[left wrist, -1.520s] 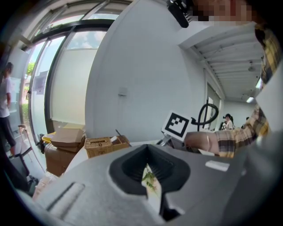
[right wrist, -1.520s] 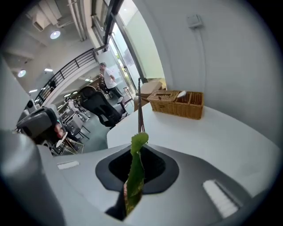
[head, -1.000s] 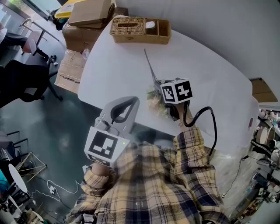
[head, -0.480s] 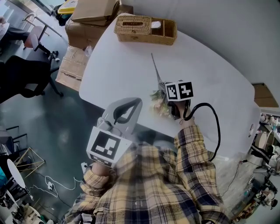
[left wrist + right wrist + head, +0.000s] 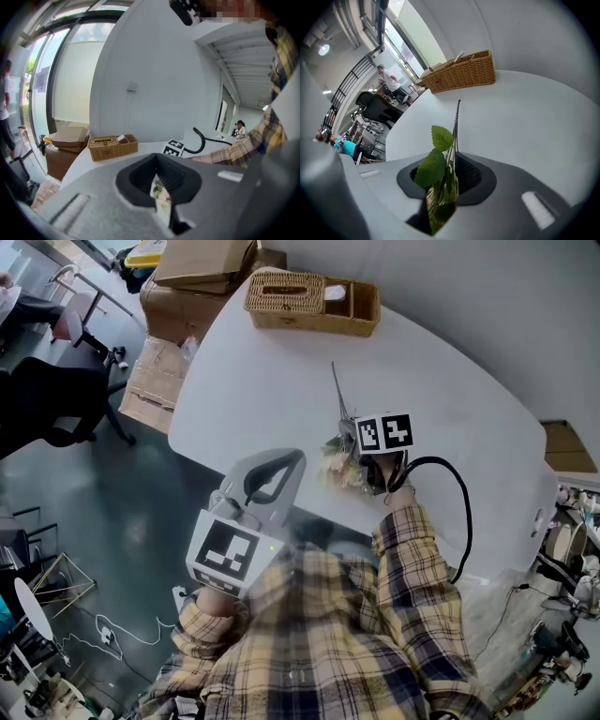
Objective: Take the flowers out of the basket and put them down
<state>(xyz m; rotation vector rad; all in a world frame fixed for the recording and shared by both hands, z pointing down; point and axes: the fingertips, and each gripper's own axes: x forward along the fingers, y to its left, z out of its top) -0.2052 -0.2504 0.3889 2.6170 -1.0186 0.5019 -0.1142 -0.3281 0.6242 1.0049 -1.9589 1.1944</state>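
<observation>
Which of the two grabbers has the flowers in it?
The right gripper, over the white table: the flowers sit between its jaws, which have just been opening. The left gripper, by the table's near edge, holds nothing.

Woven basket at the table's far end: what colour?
Tan wicker basket, natural straw tone; clearest in the head view.

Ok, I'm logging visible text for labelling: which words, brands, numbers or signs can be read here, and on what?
None can be read.
The marker cube and marker plate carry only black-and-white square patterns, no letters.
The cardboard boxes and wicker basket show no legible print.
</observation>
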